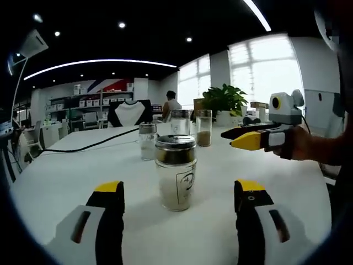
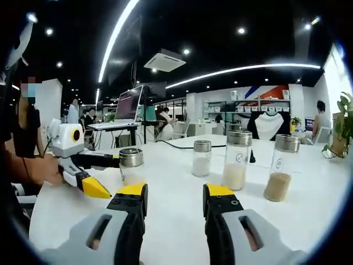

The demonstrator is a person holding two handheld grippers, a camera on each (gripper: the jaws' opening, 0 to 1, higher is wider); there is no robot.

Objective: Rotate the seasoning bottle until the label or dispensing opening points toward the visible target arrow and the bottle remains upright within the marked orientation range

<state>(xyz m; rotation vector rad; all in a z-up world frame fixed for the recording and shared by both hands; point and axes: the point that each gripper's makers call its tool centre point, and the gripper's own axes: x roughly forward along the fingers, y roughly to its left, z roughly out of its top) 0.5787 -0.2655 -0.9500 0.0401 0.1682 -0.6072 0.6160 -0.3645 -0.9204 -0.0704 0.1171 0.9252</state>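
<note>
The seasoning bottle (image 1: pixel 175 174), glass with a steel lid, a printed label and pale powder inside, stands upright on the white table (image 1: pixel 66 176). My left gripper (image 1: pixel 180 187) is open, its jaws wide on either side of the bottle and a little short of it, not touching. In the right gripper view the same bottle (image 2: pixel 130 164) stands at the left, with the left gripper (image 2: pixel 107 175) reaching in beside it. My right gripper (image 2: pixel 175 192) is open and holds nothing. It hovers off to the bottle's right (image 1: pixel 245 138), above the table.
Three more shakers stand farther back: a small one with white powder (image 2: pixel 202 158), a tall one with pale powder (image 2: pixel 236 160) and one with brown powder (image 2: pixel 281 168). A black cable (image 1: pixel 88 145) crosses the table. A potted plant (image 1: pixel 223 99) stands behind.
</note>
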